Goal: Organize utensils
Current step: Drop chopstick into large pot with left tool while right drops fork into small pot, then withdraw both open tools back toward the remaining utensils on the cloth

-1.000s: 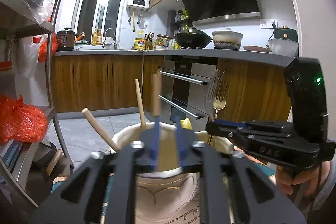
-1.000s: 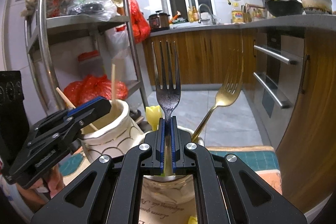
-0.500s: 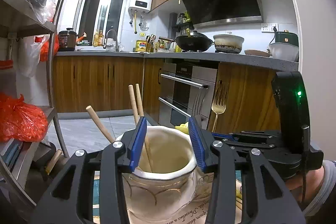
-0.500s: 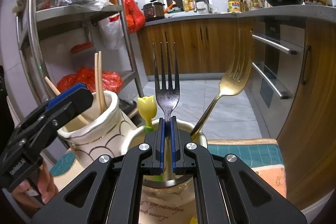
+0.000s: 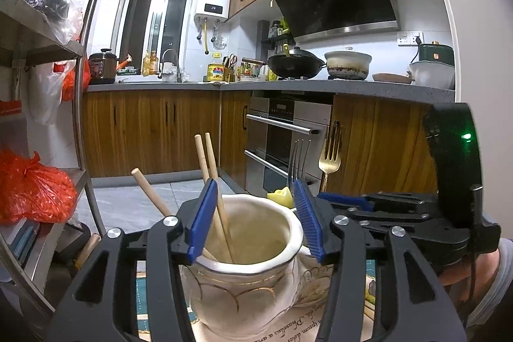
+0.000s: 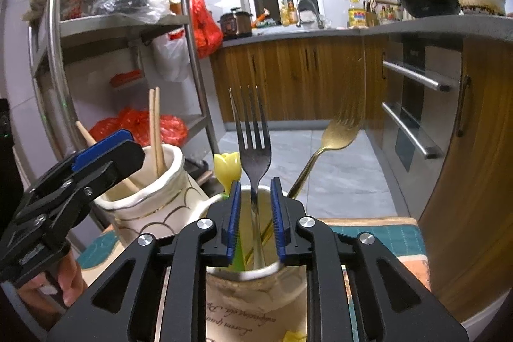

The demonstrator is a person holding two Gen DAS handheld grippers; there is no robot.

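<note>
Your right gripper [image 6: 255, 218] has just been opening: its blue pads stand clear on either side of the dark steel fork [image 6: 253, 149], which stands upright, tines up, in the cream mug [image 6: 253, 290] without being pressed. A gold fork [image 6: 333, 140] leans out of the same mug to the right, and a yellow tulip-topped piece [image 6: 228, 169] rises at its left. Your left gripper [image 5: 253, 217] has also just been opening; its pads sit spread over the rim of the white ceramic jar [image 5: 247, 265], gripping nothing. Two pale chopsticks [image 5: 208, 178] and a thicker wooden stick [image 5: 149, 191] stand inside that jar, just beside the mug on the patterned mat [image 6: 378, 233]
</note>
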